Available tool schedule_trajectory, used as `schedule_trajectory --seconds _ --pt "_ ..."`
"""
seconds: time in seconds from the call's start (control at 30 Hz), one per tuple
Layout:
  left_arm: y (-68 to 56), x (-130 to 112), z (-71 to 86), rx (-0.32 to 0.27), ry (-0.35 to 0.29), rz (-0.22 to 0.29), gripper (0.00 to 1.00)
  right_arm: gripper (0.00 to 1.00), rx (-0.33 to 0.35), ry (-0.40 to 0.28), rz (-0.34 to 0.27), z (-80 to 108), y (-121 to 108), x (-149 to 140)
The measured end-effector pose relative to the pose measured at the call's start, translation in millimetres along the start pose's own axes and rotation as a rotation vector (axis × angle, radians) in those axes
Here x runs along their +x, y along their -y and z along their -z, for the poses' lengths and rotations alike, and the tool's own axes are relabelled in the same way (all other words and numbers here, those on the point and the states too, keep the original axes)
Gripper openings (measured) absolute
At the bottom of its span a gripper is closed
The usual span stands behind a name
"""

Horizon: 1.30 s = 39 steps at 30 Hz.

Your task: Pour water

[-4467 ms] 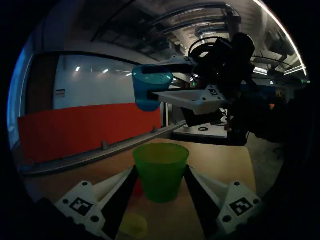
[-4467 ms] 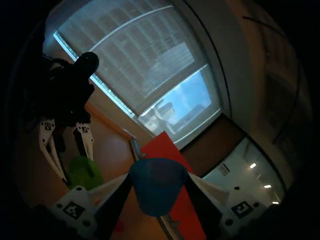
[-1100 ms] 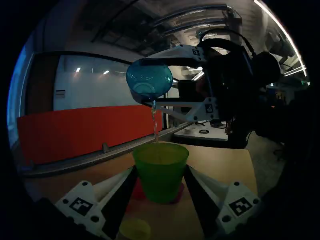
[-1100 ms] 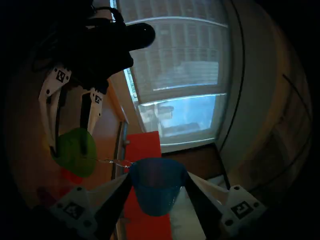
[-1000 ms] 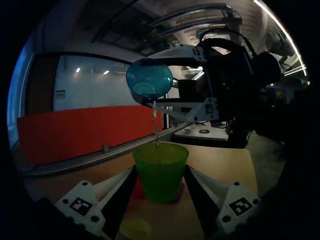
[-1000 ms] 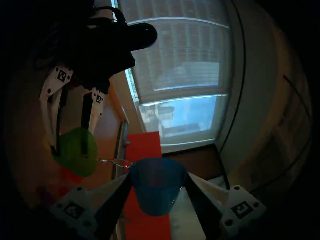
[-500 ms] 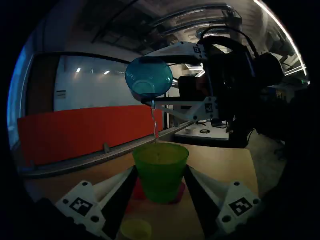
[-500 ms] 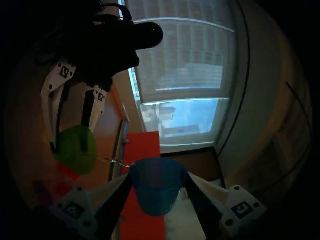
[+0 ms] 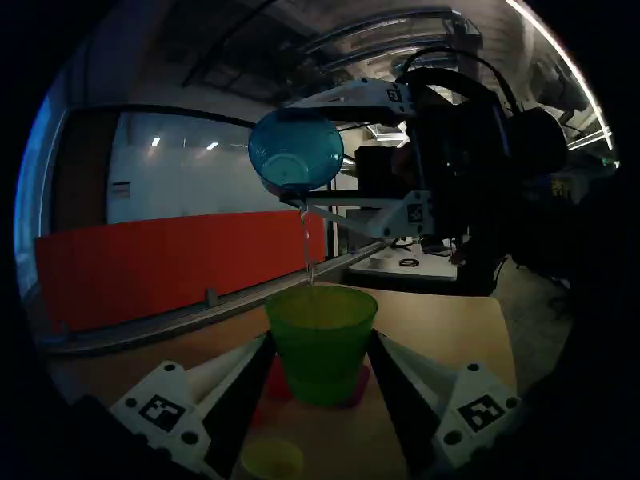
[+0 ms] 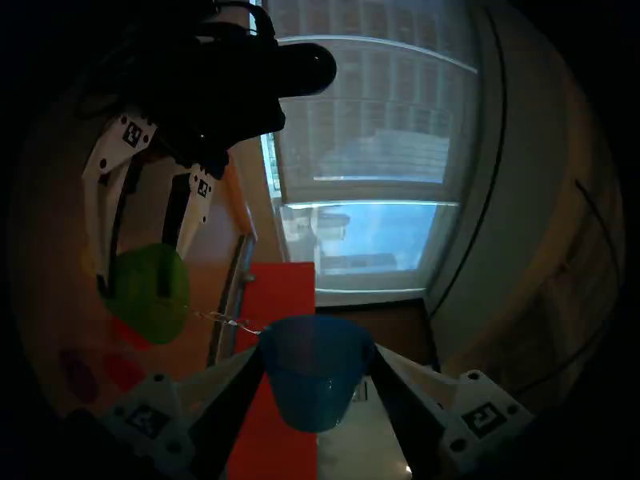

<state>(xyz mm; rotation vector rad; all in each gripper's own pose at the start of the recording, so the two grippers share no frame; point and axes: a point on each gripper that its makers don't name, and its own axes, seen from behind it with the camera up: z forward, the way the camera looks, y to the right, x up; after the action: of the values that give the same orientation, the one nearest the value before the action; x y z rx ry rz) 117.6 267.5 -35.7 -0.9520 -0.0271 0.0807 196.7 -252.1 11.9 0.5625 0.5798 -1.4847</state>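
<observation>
Alignment: blue cup [image 9: 296, 156], pinched between right gripper [image 10: 316, 364] fingers and tipped on its side, hangs directly above the upright green cup [image 9: 322, 320] clamped by left gripper [image 9: 322, 352], with a thin water stream [image 9: 306, 248] dropping into its mouth.

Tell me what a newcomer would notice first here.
A tilted translucent blue plastic cup, high in the left gripper view, pours a thin stream of water into the green plastic cup below, clamped in the left claw. Behind runs a bright orange-red wall panel.
</observation>
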Motion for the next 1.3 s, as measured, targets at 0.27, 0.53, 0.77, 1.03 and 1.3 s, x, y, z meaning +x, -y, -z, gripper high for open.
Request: schedule_trajectory --seconds 0.27,0.53,0.77,1.03,1.3 --pt "-0.1 0.3 -0.8 -0.001 0.000 0.000 0.81 0.90 -0.007 0.004 0.034 -1.0 -3.6 0.0" --pt "1.1 -0.5 -3.0 0.001 0.002 0.003 0.81 0.90 -0.014 0.009 0.070 -1.6 -6.8 0.6" --pt "4.3 -0.8 -5.5 0.005 0.004 0.008 0.81 0.90 -0.017 0.012 0.098 -1.5 -7.6 0.2" --pt "5.3 -1.1 -7.2 0.007 0.005 0.010 0.81 0.90 -0.015 0.018 0.110 -1.2 -7.4 -1.4" --pt "5.8 -1.4 -7.4 0.010 0.003 0.012 0.81 0.90 -0.016 0.018 0.107 -0.7 -6.9 -0.4"
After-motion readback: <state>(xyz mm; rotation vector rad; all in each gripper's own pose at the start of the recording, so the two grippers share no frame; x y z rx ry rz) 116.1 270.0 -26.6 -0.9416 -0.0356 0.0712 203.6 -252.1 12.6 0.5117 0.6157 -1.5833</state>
